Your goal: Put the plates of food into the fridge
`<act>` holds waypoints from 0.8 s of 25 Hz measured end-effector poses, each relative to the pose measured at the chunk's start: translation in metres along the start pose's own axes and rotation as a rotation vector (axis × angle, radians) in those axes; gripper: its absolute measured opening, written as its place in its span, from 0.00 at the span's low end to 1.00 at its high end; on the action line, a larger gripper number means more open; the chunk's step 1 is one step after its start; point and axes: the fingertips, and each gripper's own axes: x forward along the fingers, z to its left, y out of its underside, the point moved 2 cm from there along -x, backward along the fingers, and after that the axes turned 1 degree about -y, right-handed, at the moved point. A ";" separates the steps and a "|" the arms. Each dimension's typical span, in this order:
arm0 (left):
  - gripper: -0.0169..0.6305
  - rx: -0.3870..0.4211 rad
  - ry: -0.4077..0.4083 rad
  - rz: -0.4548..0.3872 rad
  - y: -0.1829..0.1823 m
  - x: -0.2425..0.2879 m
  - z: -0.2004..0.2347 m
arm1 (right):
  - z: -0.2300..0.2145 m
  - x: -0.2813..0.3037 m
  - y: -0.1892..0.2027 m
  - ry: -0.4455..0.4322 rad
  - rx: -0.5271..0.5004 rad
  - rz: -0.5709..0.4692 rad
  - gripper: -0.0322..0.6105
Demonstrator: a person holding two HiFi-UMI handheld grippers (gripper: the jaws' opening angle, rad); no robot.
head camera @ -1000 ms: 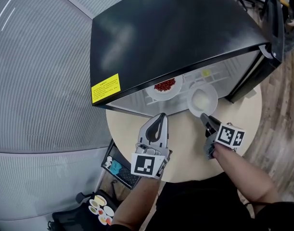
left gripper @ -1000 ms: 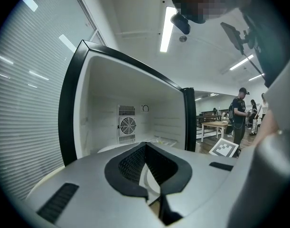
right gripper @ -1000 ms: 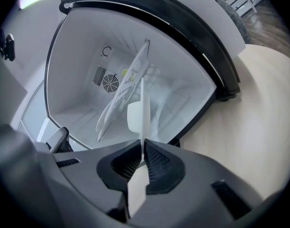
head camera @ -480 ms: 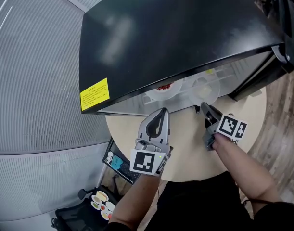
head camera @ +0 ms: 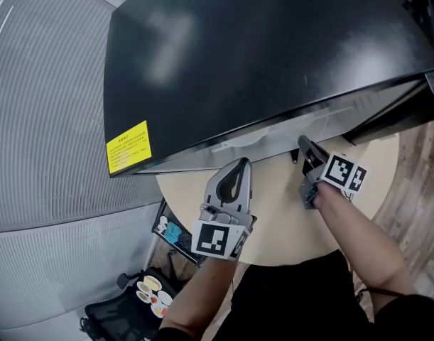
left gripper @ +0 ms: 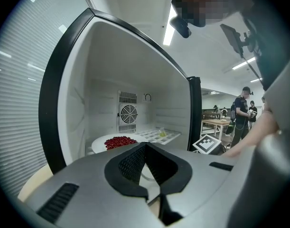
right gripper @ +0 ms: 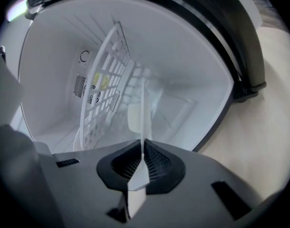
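Now clamping the jaws of the right gripper on the thin rim of a smooth white round plate, showing edge-on, reaching into the glossy black, white-lined fridge, parallel to its white grid rack. Holding the left gripper outside the fridge mouth, over the round beige table, jaws pressed together on nothing, facing a white plate heaped with red pieces inside.
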 end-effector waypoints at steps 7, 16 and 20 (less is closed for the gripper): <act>0.04 -0.025 -0.009 0.015 0.011 0.000 0.012 | -0.009 0.011 -0.004 0.040 0.031 0.001 0.08; 0.04 -0.036 -0.041 0.011 0.014 -0.010 0.030 | -0.013 0.022 -0.005 0.079 0.049 0.003 0.08; 0.04 -0.035 -0.052 0.005 0.011 -0.015 0.034 | -0.017 0.024 -0.008 0.112 0.039 0.008 0.09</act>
